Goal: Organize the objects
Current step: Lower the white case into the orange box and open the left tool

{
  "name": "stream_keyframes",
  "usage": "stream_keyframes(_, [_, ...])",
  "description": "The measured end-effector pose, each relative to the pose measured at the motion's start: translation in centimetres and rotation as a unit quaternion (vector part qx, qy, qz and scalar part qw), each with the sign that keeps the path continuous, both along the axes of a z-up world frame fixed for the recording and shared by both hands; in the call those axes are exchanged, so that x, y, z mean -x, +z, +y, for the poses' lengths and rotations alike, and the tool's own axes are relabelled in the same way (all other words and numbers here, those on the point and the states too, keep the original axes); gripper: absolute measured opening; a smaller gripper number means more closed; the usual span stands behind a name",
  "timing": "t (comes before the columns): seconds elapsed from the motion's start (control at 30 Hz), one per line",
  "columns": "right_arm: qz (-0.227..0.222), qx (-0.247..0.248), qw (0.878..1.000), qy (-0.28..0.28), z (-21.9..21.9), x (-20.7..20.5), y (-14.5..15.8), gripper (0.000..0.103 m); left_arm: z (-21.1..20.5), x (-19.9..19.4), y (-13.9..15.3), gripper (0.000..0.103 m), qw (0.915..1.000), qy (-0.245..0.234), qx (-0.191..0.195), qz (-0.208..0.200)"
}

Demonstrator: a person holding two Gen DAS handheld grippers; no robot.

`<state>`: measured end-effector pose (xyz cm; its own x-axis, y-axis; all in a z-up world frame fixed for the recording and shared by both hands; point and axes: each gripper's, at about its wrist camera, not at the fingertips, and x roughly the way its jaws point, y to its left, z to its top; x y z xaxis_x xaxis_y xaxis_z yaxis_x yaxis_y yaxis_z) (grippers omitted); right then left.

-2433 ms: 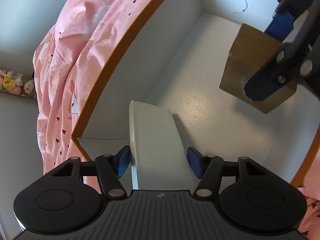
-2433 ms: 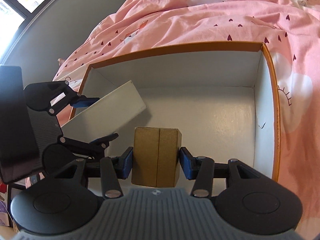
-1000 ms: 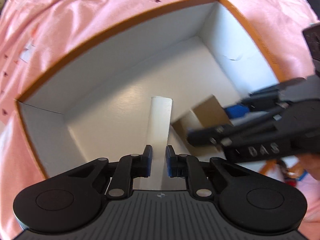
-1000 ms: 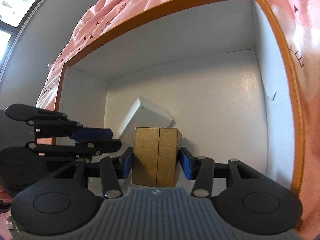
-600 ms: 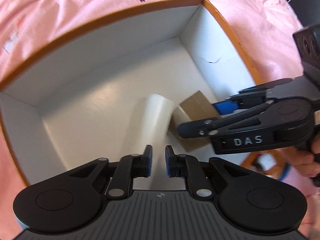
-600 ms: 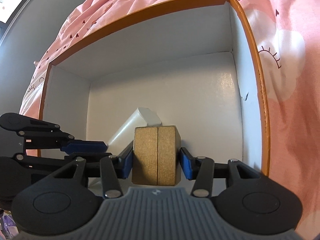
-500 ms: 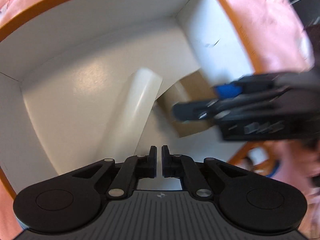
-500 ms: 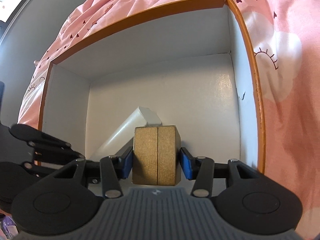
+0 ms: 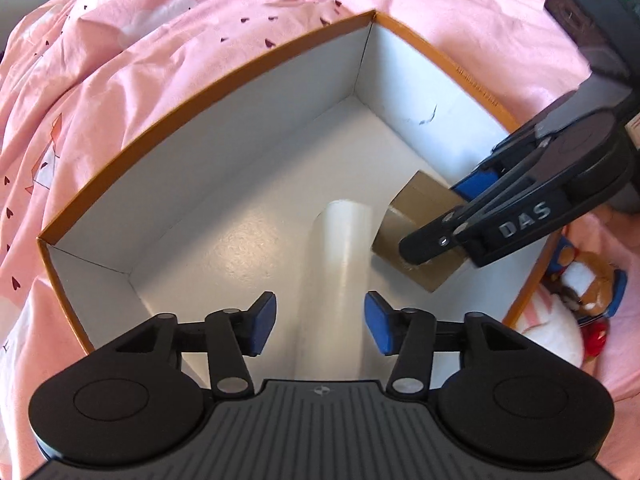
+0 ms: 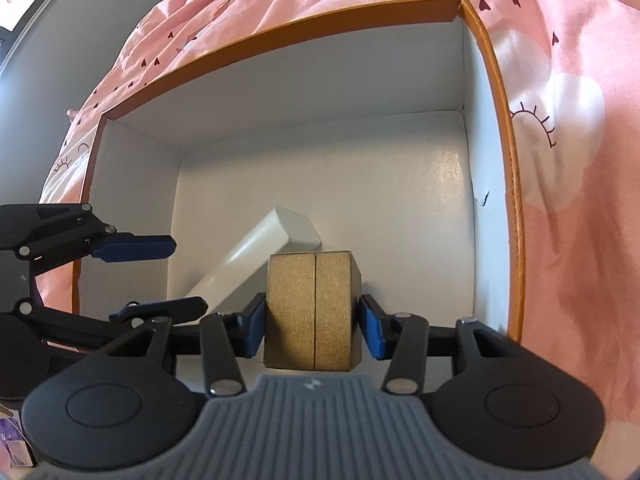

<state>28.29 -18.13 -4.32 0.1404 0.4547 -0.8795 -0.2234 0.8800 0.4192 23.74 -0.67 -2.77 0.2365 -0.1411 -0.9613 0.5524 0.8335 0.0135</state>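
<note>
The long white box (image 10: 256, 256) lies inside the orange-rimmed carton (image 10: 280, 26), its long axis slanting from the near left corner up toward the middle of the floor, far end raised, apparently leaning on the brown box (image 10: 312, 312); the left gripper (image 9: 318, 322) has just been opening, pads clear on either side of the white box; the right gripper (image 10: 310, 326) is clamped on the upright brown box, which seems to touch the carton floor, though the contact is hidden; the carton sits on a pink heart-print duvet (image 9: 160, 40); a plush toy (image 9: 580, 280) lies beside it.
</note>
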Motion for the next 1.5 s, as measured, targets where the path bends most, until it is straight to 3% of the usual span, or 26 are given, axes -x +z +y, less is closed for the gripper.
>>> stream_keyframes(0.17, [0.002,-0.002,1.000,0.004,-0.4,0.2,0.1,0.051,-0.1,0.5,-2.6,0.068,0.9997,-0.020,-0.009,0.013])
stream_keyframes(0.23, [0.005,-0.007,1.000,0.005,-0.9,0.3,0.1,0.051,-0.6,0.2,-3.6,0.064,0.9995,-0.013,-0.023,0.018])
stream_keyframes(0.3, [0.008,-0.009,1.000,0.006,-1.2,0.4,0.0,0.051,-1.0,0.1,-4.3,0.038,0.9992,-0.013,-0.037,0.011])
stream_keyframes(0.37, [0.008,-0.008,1.000,0.008,-1.4,0.5,0.1,0.051,-1.1,0.0,-4.5,0.032,0.9991,-0.008,-0.040,0.006])
stream_keyframes(0.43, [0.007,-0.009,1.000,0.007,-1.8,0.7,0.2,0.051,-1.1,-0.1,-4.5,0.032,0.9988,0.003,-0.048,0.004])
stream_keyframes(0.63, [-0.002,-0.014,1.000,0.009,-2.0,0.9,0.4,0.051,0.1,-0.9,-4.5,0.031,0.9876,0.071,-0.136,-0.033])
stream_keyframes(0.8, [-0.007,-0.010,1.000,0.009,-0.5,0.2,0.2,0.051,-0.3,-2.0,-4.8,0.032,0.9822,0.101,-0.154,-0.036])
stream_keyframes(0.87, [-0.007,-0.006,1.000,0.007,-0.4,0.2,0.0,0.051,-0.1,-0.9,-4.1,0.033,0.9850,0.102,-0.137,-0.022])
stream_keyframes(1.07, [0.001,-0.008,1.000,-0.003,0.3,-0.2,-0.6,0.051,-0.2,-0.2,-2.3,0.049,0.9913,0.119,-0.045,0.034])
stream_keyframes(1.3, [-0.005,0.009,1.000,-0.013,0.3,-0.6,-0.6,0.051,0.3,-0.4,-1.7,0.047,0.9898,0.120,0.025,0.072])
stream_keyframes(1.5, [-0.015,0.028,0.999,-0.016,0.5,-0.7,-0.6,0.051,1.4,-1.1,0.1,0.047,0.9911,0.121,0.032,0.046])
